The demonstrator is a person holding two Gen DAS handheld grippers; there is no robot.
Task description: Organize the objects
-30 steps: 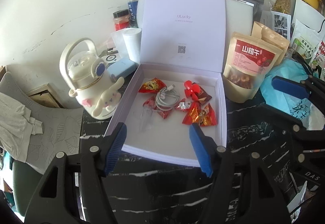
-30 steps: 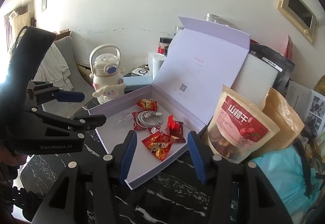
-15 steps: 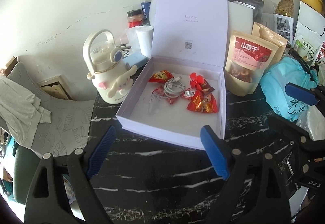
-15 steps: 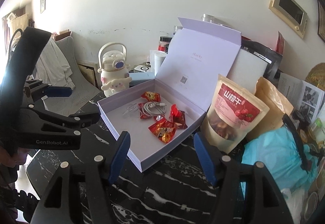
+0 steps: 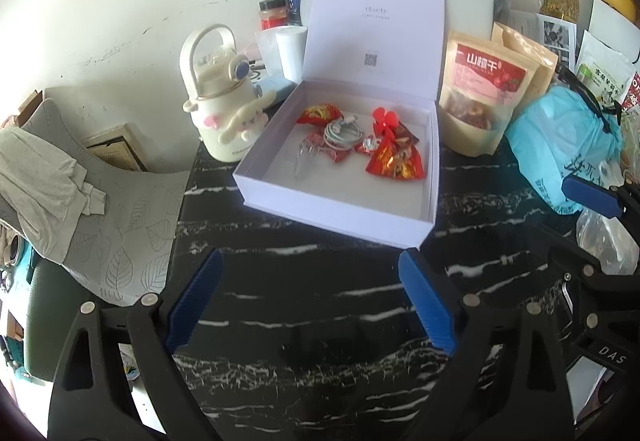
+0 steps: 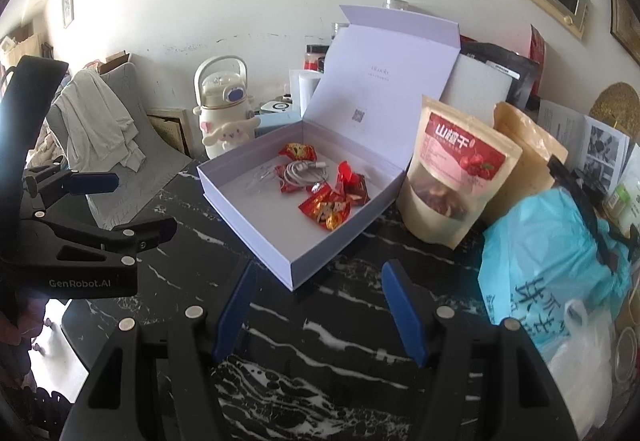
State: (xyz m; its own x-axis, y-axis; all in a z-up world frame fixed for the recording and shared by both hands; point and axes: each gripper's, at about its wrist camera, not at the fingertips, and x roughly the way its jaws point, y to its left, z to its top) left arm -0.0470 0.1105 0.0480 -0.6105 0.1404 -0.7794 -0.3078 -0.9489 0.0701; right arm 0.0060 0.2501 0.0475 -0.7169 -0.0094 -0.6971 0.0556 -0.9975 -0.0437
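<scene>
An open white box (image 5: 280, 183) (image 6: 248, 209) sits on the black marble table, its lid (image 5: 376, 29) standing upright behind. Inside lie red snack packets (image 5: 394, 161) (image 6: 326, 211), a coiled white cable (image 5: 340, 131) (image 6: 300, 171), a red flower-shaped piece (image 5: 384, 119) and a clear clip (image 5: 302, 157). My left gripper (image 5: 310, 297) is open and empty, held back in front of the box's near wall. My right gripper (image 6: 320, 311) is also open and empty, near the box's front corner. The left gripper (image 6: 92, 201) appears at the left edge of the right wrist view.
A cream cartoon bottle (image 5: 220, 109) stands left of the box, with jars (image 5: 274, 13) and a white cup (image 5: 292, 51) behind. Snack pouches (image 5: 480, 97) and a blue plastic bag (image 5: 568, 141) crowd the right. A grey cushioned chair (image 5: 116, 225) with a cloth borders the table's left edge.
Both grippers have pulled back from the box toward the table's near side, so the box looks smaller and farther. The box's contents have not moved.
</scene>
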